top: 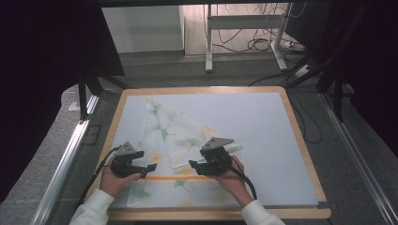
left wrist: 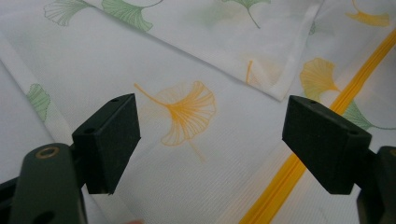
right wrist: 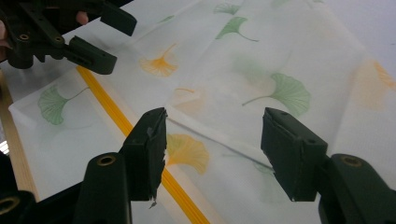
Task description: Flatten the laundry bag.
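Note:
A white cloth (top: pixel 178 136) printed with green and orange ginkgo leaves lies on the table's left half. An upper layer is folded over it, and an orange stripe (top: pixel 173 178) crosses its near part. My left gripper (top: pixel 146 161) hovers open over the cloth's near left part, jaws pointing right. In the left gripper view the left gripper (left wrist: pixel 210 126) frames an orange leaf, with the folded corner (left wrist: pixel 280 93) just beyond. My right gripper (top: pixel 197 159) is open near the folded edge, jaws pointing left. In the right gripper view the right gripper (right wrist: pixel 215 140) straddles that edge, and the left gripper (right wrist: pixel 93 37) stands open at top left.
A pale mat (top: pixel 267 140) covers the wooden table (top: pixel 300 136), bare to the right of the cloth. Metal rails run along both sides of the table. Beyond the far edge are a floor, desk legs and cables (top: pixel 256 44).

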`<state>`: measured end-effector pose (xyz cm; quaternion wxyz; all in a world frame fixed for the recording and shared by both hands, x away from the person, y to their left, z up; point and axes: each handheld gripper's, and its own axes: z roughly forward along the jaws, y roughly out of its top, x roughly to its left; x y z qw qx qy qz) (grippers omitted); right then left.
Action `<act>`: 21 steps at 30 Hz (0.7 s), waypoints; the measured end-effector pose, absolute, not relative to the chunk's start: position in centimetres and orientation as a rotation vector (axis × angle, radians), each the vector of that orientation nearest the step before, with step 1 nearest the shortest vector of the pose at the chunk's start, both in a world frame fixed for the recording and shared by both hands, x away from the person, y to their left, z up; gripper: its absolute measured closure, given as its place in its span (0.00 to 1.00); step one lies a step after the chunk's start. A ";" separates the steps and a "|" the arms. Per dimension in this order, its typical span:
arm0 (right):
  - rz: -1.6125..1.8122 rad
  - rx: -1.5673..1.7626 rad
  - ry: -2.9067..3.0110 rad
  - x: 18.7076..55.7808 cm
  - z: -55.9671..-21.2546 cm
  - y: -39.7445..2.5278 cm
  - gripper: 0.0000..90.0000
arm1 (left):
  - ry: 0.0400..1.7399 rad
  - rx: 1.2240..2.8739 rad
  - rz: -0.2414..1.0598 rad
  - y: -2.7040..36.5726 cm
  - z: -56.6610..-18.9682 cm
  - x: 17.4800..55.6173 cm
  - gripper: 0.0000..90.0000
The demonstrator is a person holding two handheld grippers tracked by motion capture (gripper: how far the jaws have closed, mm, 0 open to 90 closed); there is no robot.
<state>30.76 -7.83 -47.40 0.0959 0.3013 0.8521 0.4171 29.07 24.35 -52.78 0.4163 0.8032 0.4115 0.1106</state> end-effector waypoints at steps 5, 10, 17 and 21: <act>1.229 0.872 2.557 30.7 -47.5 -6.5 0.45 | 1.033 2.014 0.276 24.4 -52.8 29.0 0.21; 1.228 0.850 2.581 30.8 -47.7 -5.6 0.45 | 1.033 2.011 0.275 24.4 -52.8 29.0 0.21; 1.185 0.847 2.608 31.0 -48.3 -4.1 0.45 | 1.027 2.004 0.268 24.5 -52.7 29.0 0.21; 1.166 0.832 2.629 31.2 -48.8 -3.0 0.45 | 1.025 2.003 0.265 24.4 -52.7 29.1 0.21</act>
